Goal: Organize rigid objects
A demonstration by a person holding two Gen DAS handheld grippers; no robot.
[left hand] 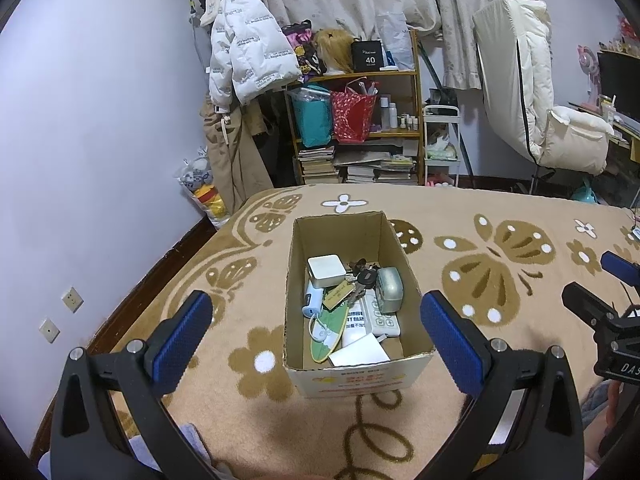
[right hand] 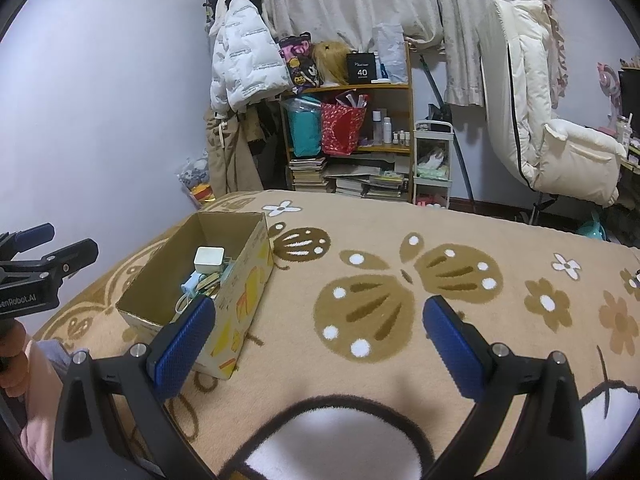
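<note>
An open cardboard box (left hand: 416, 304) stands on a patterned tan blanket (left hand: 500, 216), straight ahead in the left wrist view. Inside lie a white square charger (left hand: 326, 266), a bunch of keys (left hand: 362, 272), a grey rounded case (left hand: 390, 289), a white remote (left hand: 382, 316), a green-and-white flat piece (left hand: 330, 332) and a white card (left hand: 360, 354). My left gripper (left hand: 316, 334) is open, its blue pads on either side of the box's near end, above it. My right gripper (right hand: 318, 340) is open over bare blanket, the box (right hand: 248, 280) to its left. Each gripper shows at the edge of the other's view.
A wooden shelf (left hand: 416, 80) with bags, books and bottles stands beyond the bed. A white jacket (left hand: 248, 52) hangs at the left, and a padded white chair (left hand: 532, 92) sits at the right. A small white cart (left hand: 440, 144) stands beside the shelf. The wall is at left.
</note>
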